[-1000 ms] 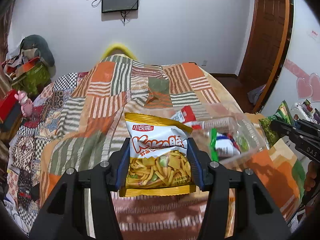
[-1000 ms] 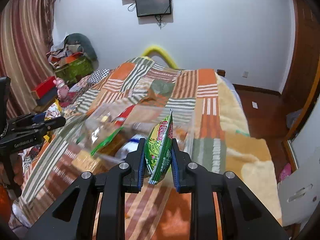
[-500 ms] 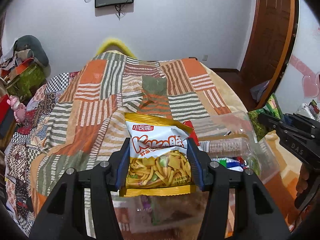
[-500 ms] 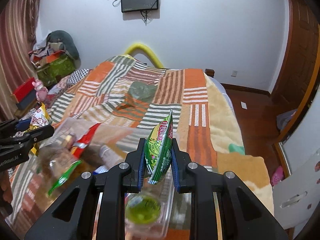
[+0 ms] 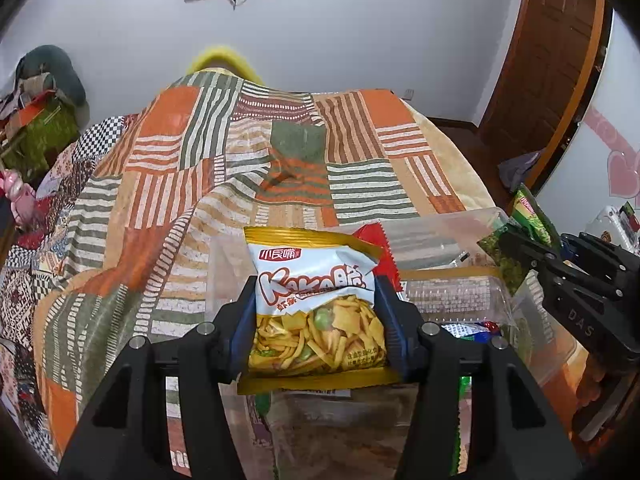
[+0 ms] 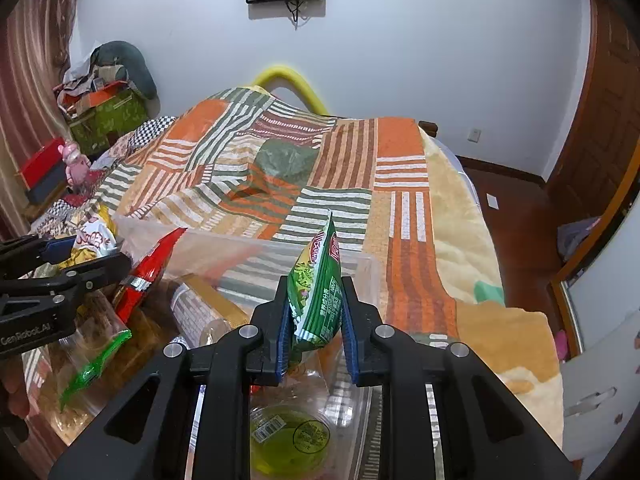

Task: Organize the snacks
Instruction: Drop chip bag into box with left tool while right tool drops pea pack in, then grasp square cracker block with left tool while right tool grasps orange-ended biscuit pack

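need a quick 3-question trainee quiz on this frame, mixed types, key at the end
1. True or false: the left gripper is shut on a yellow and white chips bag.
2. What is the right gripper holding? A) red packet B) green snack packet C) bottle
3. Fill in: both held snacks hang over a clear plastic ____ on the patchwork blanket.

Key: 1 true; 2 B; 3 bin
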The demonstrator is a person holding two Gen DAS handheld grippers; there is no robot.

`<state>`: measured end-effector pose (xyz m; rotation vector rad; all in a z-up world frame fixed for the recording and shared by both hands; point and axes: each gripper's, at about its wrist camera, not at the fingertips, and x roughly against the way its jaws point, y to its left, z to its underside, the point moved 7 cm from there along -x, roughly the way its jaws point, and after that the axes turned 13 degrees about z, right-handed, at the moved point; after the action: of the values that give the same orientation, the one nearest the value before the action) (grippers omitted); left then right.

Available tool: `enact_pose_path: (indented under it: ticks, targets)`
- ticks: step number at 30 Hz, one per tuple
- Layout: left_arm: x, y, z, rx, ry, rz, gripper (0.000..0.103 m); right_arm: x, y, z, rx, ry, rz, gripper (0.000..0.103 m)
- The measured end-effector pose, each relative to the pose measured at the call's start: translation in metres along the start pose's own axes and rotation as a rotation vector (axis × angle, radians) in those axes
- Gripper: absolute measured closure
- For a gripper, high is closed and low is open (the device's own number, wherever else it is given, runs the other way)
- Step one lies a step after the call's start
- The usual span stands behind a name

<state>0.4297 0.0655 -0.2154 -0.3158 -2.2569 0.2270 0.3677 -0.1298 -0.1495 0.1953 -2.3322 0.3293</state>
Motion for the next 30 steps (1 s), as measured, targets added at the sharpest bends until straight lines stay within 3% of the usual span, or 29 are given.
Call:
enact_pose_path:
  ticks: [3, 5, 10, 21, 25, 30]
  targets:
    - [0.005, -0.001, 0.002, -0.008, 0.001, -0.007, 0.04, 0.005, -0.001, 0.004, -0.002, 0.021, -0.023, 0.079]
    - [0.011, -0.003, 0.004, -0.012, 0.001, -0.01, 0.034, 0.01, 0.0, 0.008, 0.001, 0.029, -0.04, 0.07]
    - [0.033, -0.012, 0.011, -0.028, -0.013, 0.004, 0.032, 0.031, 0.0, 0.018, 0.0, 0.015, -0.053, 0.057]
    - [0.112, -0.025, 0.04, -0.077, -0.103, -0.019, 0.018, 0.087, 0.006, 0.041, 0.0, -0.012, -0.114, 0.053]
    - [0.132, -0.026, 0.064, -0.096, -0.108, -0.041, 0.017, 0.103, 0.016, 0.063, -0.012, 0.004, -0.155, 0.046]
    - [0.145, -0.028, 0.102, -0.128, -0.091, -0.063, 0.017, 0.108, 0.039, 0.1, 0.003, 0.067, -0.192, 0.045]
